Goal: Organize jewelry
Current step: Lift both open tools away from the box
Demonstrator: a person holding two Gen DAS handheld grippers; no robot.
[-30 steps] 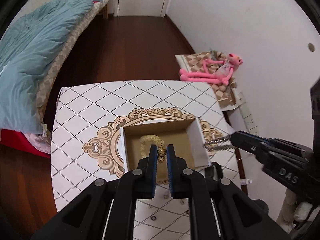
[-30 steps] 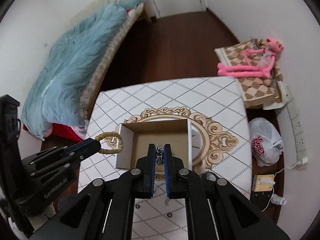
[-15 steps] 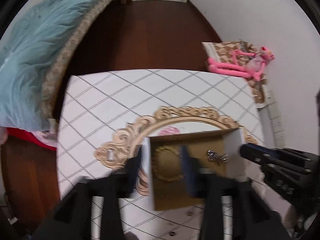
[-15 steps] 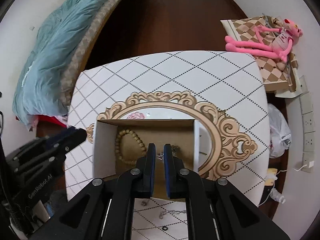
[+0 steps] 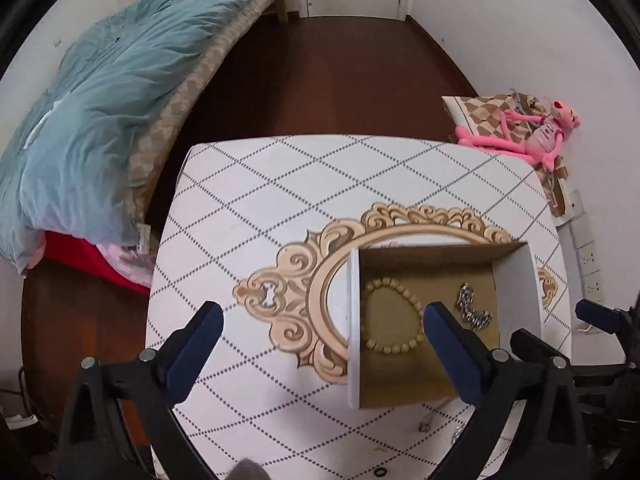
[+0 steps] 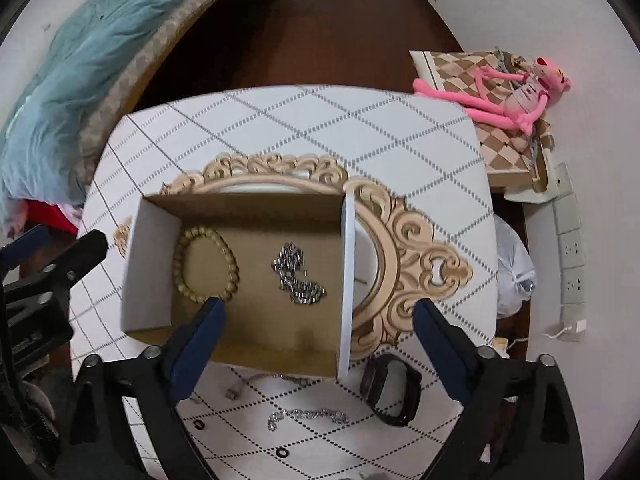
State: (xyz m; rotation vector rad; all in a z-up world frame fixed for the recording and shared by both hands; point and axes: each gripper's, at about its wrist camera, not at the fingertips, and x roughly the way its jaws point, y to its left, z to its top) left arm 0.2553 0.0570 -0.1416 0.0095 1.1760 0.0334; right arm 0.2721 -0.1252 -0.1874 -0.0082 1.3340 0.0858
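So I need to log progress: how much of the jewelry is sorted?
Done: the bead bracelet and silver chain lie in the box. In hand: nothing; both grippers, left and right, have just opened. Left on the table: a watch, another chain and small rings.

no legible text, labels or numbers in either wrist view.

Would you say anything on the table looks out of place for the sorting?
Yes: a watch, a silver chain and small rings lie loose outside the box, which holds only a bead bracelet and a chain bracelet.
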